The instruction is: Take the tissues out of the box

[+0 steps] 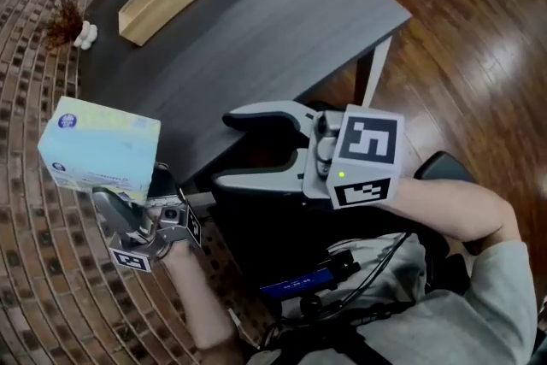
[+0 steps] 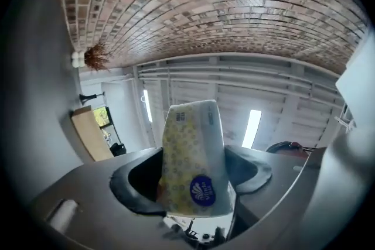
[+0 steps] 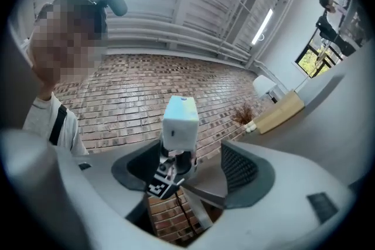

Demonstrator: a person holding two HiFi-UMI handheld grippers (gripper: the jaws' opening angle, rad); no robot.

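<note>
The tissue box [image 1: 101, 145] is pale blue and yellow with a round blue logo. It is held up in the air off the table's left edge, over the brick floor. My left gripper [image 1: 128, 203] is shut on its lower end. In the left gripper view the tissue box [image 2: 193, 161] stands upright and fills the gap between the left gripper's [image 2: 193, 184] jaws. My right gripper [image 1: 224, 150] is open and empty, to the right of the box and pointing at it. Through the right gripper's [image 3: 190, 168] wide jaws I see the tissue box [image 3: 180, 120] some way off. No tissue shows.
A dark grey table [image 1: 256, 30] lies ahead with a long wooden tray [image 1: 162, 0] at its far left. A dried plant and small white objects [image 1: 73, 28] sit on the brick floor [image 1: 34, 269]. The table leg [image 1: 373, 68] stands over wood flooring on the right.
</note>
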